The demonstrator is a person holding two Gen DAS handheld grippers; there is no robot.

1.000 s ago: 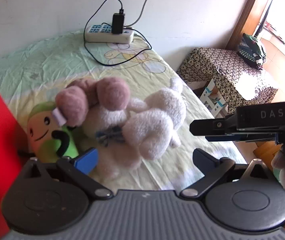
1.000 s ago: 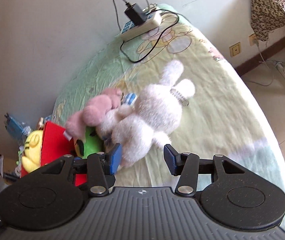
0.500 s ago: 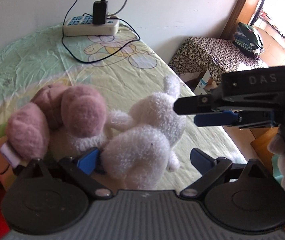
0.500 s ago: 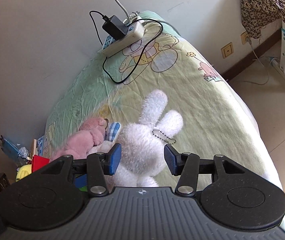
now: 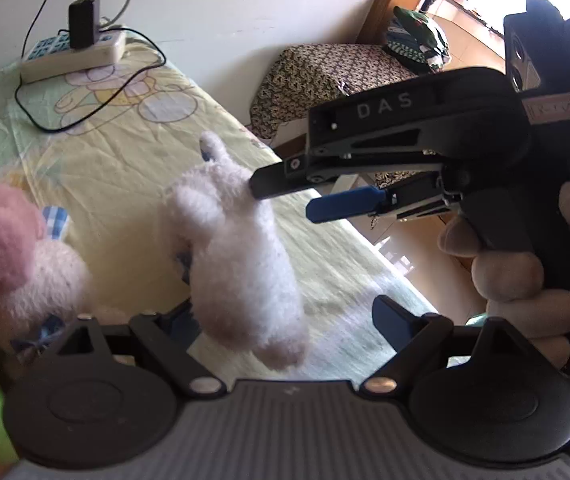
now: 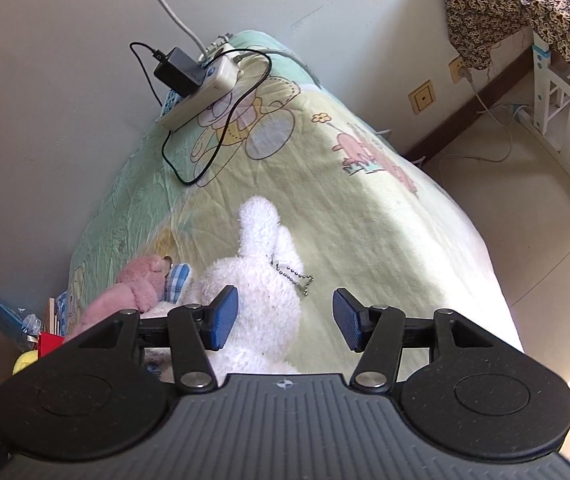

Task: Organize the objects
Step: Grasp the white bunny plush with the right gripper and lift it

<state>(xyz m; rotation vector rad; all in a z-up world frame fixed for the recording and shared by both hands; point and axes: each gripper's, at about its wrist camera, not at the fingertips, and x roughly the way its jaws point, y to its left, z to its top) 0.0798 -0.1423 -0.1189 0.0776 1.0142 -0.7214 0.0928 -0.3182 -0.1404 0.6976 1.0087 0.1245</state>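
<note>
Now the white plush rabbit (image 6: pixel 261 300) lies at lower centre on the bed sheet (image 6: pixel 365 216) — between both spread grippers: left gripper (image 5: pixel 281 320) just narrowing, right gripper (image 6: pixel 281 318) just widening (neither pad pressing).

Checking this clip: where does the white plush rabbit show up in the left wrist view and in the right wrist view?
Left wrist view: white plush rabbit at centre, between the left gripper fingers, ear pointing up.
Right wrist view: low centre, against the near-left finger of the right gripper, ears pointing up the bed.
Shared landmark: the power strip with a black charger, by the wall.
</note>
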